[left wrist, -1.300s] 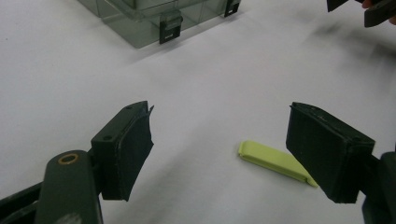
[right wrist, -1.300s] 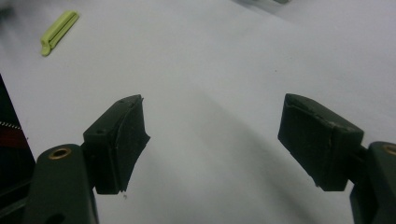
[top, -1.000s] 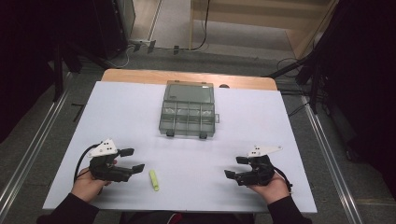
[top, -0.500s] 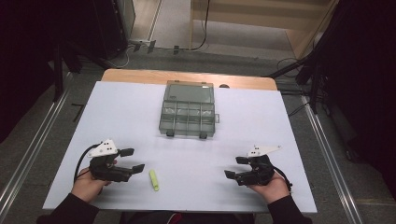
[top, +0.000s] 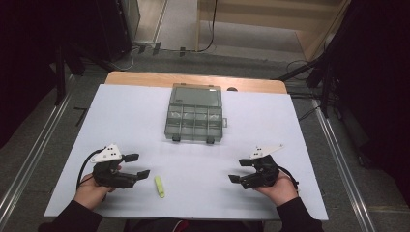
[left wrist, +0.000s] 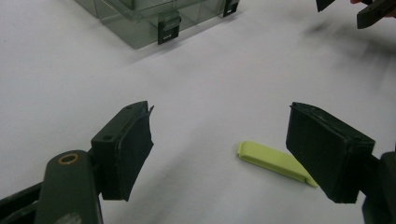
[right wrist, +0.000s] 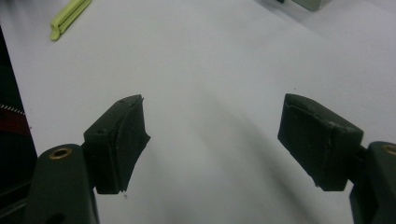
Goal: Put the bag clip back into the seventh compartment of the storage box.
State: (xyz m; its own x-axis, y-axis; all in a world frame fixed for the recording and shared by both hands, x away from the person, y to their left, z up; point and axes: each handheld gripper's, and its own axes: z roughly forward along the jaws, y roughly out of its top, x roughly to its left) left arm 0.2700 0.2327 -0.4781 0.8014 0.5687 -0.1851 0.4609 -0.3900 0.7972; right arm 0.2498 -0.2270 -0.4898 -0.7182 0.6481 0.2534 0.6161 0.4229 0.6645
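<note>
Your left gripper (top: 135, 166) sits low over the white surface (top: 145, 116) near its front left corner, held in your left hand (top: 89, 191). Its jaws stand wide apart and hold nothing. In the left gripper view the same gripper (left wrist: 219, 149) shows bare white between its two black pads, and the yellow-green clip (left wrist: 275, 162) lies flat on the surface close in front of the right-hand jaw, whose pad covers its far end.

From the high view the yellow-green clip (top: 159, 186) lies just beside your left gripper, on the side toward the middle of the surface, lengthwise roughly front to back, touching neither jaw.

Your right gripper (top: 240, 170) rests near the front right of the surface in your right hand (top: 278, 188), well apart from the clip. Its jaws are also spread wide and empty; in the right gripper view, your right gripper (right wrist: 212, 135) has plain white surface between its pads, with the clip (right wrist: 69, 17) far off at the upper left.

A clear grey compartment box (top: 196, 115) stands toward the back of the surface, in the middle, its lid shut and its two latches facing you. It is well apart from both grippers and from the clip.
</note>
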